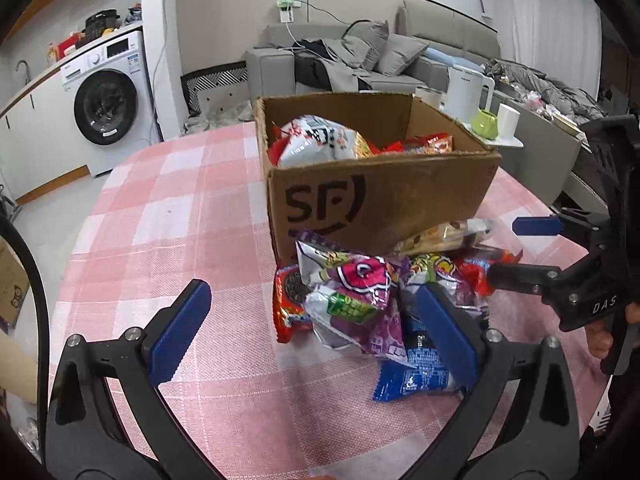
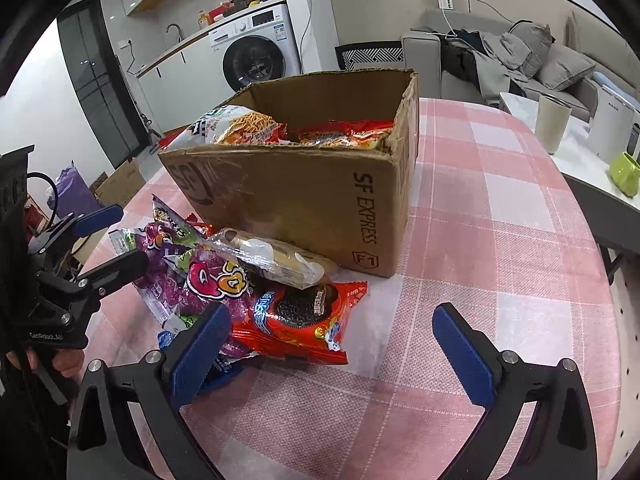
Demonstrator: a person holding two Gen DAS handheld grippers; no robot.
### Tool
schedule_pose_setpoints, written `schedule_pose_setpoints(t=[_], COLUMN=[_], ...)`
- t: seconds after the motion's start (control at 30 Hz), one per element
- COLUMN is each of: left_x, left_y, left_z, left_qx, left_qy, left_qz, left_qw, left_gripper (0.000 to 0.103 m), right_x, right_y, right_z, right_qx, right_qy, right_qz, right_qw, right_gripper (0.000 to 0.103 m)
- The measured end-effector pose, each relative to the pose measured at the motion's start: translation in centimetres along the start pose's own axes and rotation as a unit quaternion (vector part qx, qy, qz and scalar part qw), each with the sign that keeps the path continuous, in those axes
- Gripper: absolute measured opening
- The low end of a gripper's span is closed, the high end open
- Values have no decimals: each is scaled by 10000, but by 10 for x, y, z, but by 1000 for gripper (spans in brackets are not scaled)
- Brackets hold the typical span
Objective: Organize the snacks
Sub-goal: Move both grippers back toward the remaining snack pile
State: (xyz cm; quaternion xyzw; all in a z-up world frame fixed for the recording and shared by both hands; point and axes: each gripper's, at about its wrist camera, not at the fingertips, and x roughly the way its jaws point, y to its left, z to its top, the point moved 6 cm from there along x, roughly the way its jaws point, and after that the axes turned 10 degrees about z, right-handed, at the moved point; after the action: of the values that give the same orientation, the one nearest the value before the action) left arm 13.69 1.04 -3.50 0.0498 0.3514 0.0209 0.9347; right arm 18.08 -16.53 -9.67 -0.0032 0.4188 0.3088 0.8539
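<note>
A brown SF cardboard box (image 1: 400, 200) (image 2: 304, 200) stands on the table, holding a white-orange noodle snack bag (image 1: 316, 140) (image 2: 236, 124) and a red pack (image 1: 424, 144) (image 2: 344, 132). Against its front lies a pile: a purple bag (image 1: 352, 292) (image 2: 208, 276), a red cookie pack (image 1: 288, 300) (image 2: 304, 312), a clear-wrapped pastry (image 1: 444, 236) (image 2: 272, 256) and a blue pack (image 1: 412, 372). My left gripper (image 1: 316, 320) (image 2: 116, 240) is open just short of the purple bag, one finger over the blue pack. My right gripper (image 2: 332, 344) (image 1: 524, 250) is open near the red cookie pack, holding nothing.
A pink checked tablecloth (image 1: 180, 208) (image 2: 500, 240) covers the round table. A side table (image 2: 576, 160) on the right carries a white kettle (image 1: 466, 92), a green mug (image 1: 486, 124) (image 2: 626, 174) and cups. A grey sofa (image 1: 360, 60) and a washing machine (image 1: 106, 96) stand behind.
</note>
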Motion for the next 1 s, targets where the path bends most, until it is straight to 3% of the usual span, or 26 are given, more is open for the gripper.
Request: schedule_pose_setpoints(t=[0.43, 0.73, 1.0], left_x=[24, 24, 25], left_y=[-11, -11, -6], left_z=[-7, -9, -11], left_qx=[301, 301, 255], left_qy=[247, 222, 246], left_qz=[34, -36, 26], left_qw=[9992, 9993, 9994], left_gripper=[102, 102, 102], right_x=[13, 18, 20], right_y=[-24, -22, -27], right_z=[-10, -4, -6], right_qx=[175, 488, 275], right_qy=[405, 59, 380], right_qz=[-173, 106, -245], right_qw=[9989, 9987, 9986], right_gripper=[103, 103, 103])
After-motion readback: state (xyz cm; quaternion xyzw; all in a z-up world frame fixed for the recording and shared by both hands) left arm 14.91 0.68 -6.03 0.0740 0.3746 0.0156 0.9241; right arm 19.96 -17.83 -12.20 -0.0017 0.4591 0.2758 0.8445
